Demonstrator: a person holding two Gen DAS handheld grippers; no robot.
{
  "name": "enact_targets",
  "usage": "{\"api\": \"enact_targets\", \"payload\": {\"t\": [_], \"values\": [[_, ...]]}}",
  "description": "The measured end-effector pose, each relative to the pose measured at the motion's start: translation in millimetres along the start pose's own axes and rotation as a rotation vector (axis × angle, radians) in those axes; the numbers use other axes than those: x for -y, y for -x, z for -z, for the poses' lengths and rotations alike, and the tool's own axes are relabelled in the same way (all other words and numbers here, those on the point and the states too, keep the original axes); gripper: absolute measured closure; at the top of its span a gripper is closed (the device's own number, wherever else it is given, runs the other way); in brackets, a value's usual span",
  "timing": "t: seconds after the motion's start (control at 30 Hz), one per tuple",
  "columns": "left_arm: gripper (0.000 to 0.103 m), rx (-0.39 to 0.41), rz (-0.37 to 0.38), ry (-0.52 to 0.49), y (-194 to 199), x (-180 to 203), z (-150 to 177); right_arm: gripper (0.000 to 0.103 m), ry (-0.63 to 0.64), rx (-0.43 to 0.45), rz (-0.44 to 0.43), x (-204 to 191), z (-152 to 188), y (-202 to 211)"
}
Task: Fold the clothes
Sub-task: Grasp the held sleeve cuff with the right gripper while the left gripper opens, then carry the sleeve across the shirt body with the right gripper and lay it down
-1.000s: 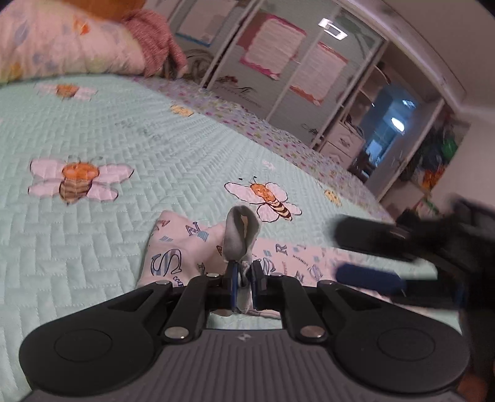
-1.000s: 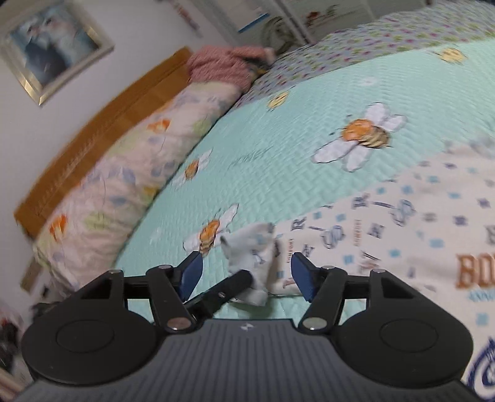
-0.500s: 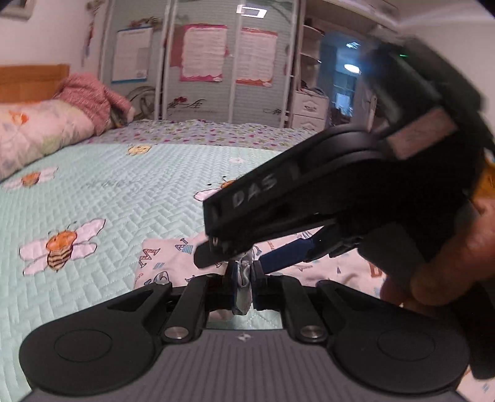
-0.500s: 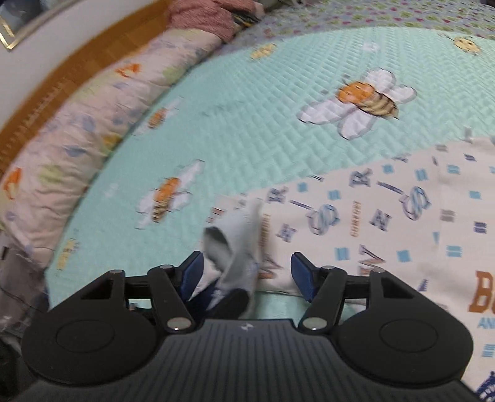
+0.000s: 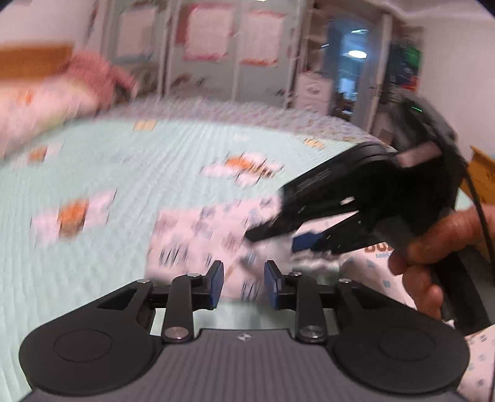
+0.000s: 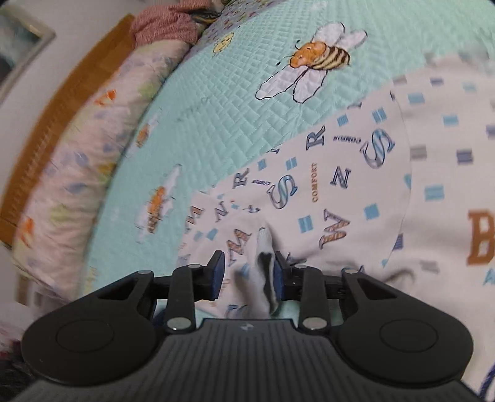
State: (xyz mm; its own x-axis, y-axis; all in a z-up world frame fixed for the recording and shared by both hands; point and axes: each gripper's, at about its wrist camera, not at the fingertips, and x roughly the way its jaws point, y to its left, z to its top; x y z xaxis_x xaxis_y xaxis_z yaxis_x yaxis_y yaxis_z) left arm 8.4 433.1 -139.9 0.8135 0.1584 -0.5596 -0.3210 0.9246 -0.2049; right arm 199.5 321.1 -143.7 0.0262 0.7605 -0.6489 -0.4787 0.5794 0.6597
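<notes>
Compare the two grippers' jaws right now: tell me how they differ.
The left gripper has nothing pinched, only shirt lying beyond its opening jaws; the right gripper has the grey cuff between its closing jaws, against one pad. The left view is blurred; the right is sharper. Both have blue pads and point down at the bed.

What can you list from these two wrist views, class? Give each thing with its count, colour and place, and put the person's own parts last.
garment: one, white with letter print, spread on the bed.
grey cuff: one, grey, a raised fold of the garment between the right fingers.
quilt: one, mint green with bee pictures, covering the bed.
pillow: one, pale floral, along the headboard.
pink cloth: one, pink-red, bunched past the pillow.
headboard: one, orange-brown wood, by the wall.
wardrobe doors: blurred, pale, beyond the bed.
left gripper: black with blue pads, jaws opening, over the garment's edge.
right gripper: black, jaws closing round the cuff.
hand: one, holding the right gripper.
</notes>
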Motion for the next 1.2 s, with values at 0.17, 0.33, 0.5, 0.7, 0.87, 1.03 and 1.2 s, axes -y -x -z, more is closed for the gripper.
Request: {"api": "enact_targets", "payload": {"t": [0.17,0.33,0.5,0.7,0.87,1.03,1.2], "values": [[0.068,-0.09,0.048,0.112,8,-9,19,0.067,-0.012,-0.007,-0.06,7,18,-1],[0.059,-0.138,0.06,0.127,14,-5,31,0.067,-0.025,0.035,-0.094,14,30,-5],[0.058,-0.175,0.128,0.146,23,6,38,0.091,-0.017,0.041,-0.054,11,29,-7],[0.058,-0.252,0.271,0.125,34,29,49,0.099,-0.01,0.082,-0.049,6,23,12],[0.058,-0.328,0.337,0.112,34,53,64,0.099,-0.046,0.133,-0.109,5,11,35],[0.058,-0.328,0.31,0.131,33,56,67,0.099,-0.088,0.203,-0.185,7,-1,69],[0.058,-0.33,0.315,0.15,32,53,67,0.099,-0.112,0.269,-0.192,18,-11,97]]}}
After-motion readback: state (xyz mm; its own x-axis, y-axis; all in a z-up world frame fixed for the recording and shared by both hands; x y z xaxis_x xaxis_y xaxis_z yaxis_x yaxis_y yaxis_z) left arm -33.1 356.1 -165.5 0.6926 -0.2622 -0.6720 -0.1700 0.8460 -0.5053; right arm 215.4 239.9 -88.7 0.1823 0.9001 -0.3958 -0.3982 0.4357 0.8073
